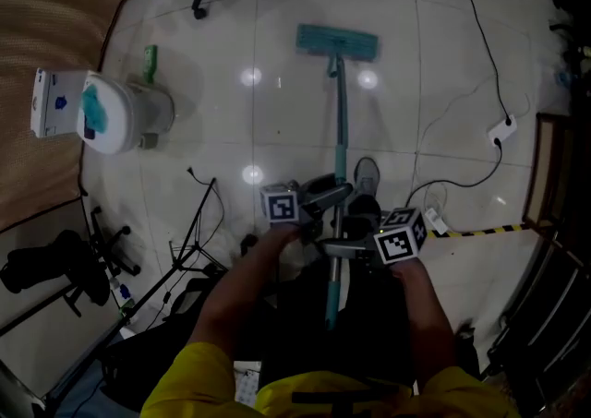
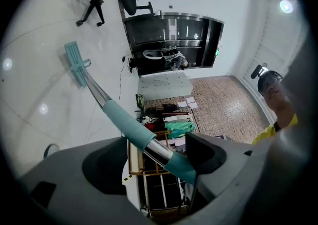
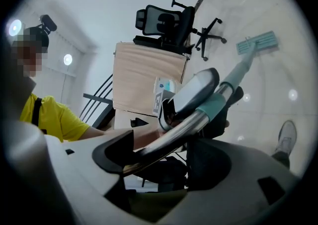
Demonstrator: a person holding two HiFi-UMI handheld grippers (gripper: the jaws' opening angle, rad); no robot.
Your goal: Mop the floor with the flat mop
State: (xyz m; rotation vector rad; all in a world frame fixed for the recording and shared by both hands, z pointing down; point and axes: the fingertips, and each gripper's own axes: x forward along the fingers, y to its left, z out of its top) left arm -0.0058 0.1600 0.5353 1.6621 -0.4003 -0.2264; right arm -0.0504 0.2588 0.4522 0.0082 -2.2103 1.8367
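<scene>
**Grip.** The left gripper (image 1: 325,197) and the right gripper (image 1: 338,246) are each clamped on the handle (image 1: 340,121), the left higher, the right just below. In the left gripper view (image 2: 160,155) the handle sits hard against one jaw, off centre. In the right gripper view (image 3: 158,155) it crosses the jaws at a slant.

**Task item.** The mop head (image 1: 336,41) lies flat on the floor (image 1: 277,130), well ahead of the person.

**Risks.**
- The smooth metal could twist or slide in these off-centre holds.
- A sweep to the right could snag the cable (image 1: 480,38) or wet the power strip (image 1: 501,128).
- The shoe (image 1: 367,174) stands beside the handle.

**Markings.** Only the square markers on the cubes show clearly. Print on the box (image 1: 51,102) is illegible.
</scene>
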